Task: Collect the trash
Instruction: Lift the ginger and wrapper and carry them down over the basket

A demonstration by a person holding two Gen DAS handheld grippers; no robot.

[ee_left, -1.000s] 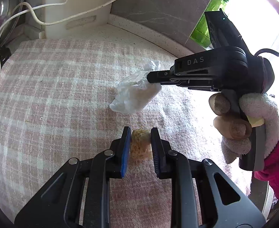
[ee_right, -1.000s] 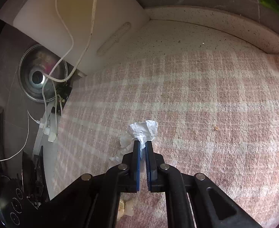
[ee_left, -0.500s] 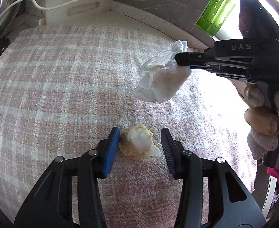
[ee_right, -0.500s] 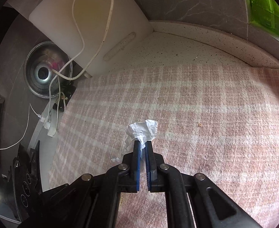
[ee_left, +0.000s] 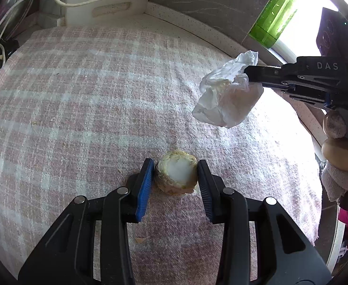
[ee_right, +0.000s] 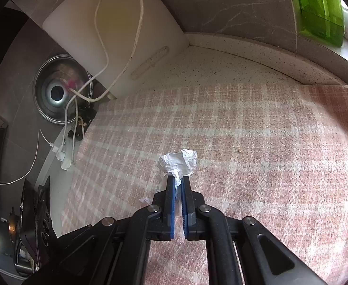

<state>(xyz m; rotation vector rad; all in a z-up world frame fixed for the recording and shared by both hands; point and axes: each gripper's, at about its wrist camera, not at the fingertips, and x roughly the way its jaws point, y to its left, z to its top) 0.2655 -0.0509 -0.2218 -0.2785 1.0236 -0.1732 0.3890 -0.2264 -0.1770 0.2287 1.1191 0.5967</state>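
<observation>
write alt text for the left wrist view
The left gripper is closing its fingers around a round food scrap lying on a pink checked cloth. To the right, the right gripper holds a crumpled white tissue above the cloth, with a green bottle behind.

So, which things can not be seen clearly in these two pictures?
- Food scrap, left wrist view: its underside is hidden against the checked cloth; the left gripper is closing around it, and contact with the pads is unclear.
- Crumpled tissue, right wrist view: the pinched part is hidden between the shut fingers of the right gripper.
- Green bottle: cut off by the frame edge in the right wrist view.
- Person's hand: cut off at the right edge of the left wrist view.
</observation>
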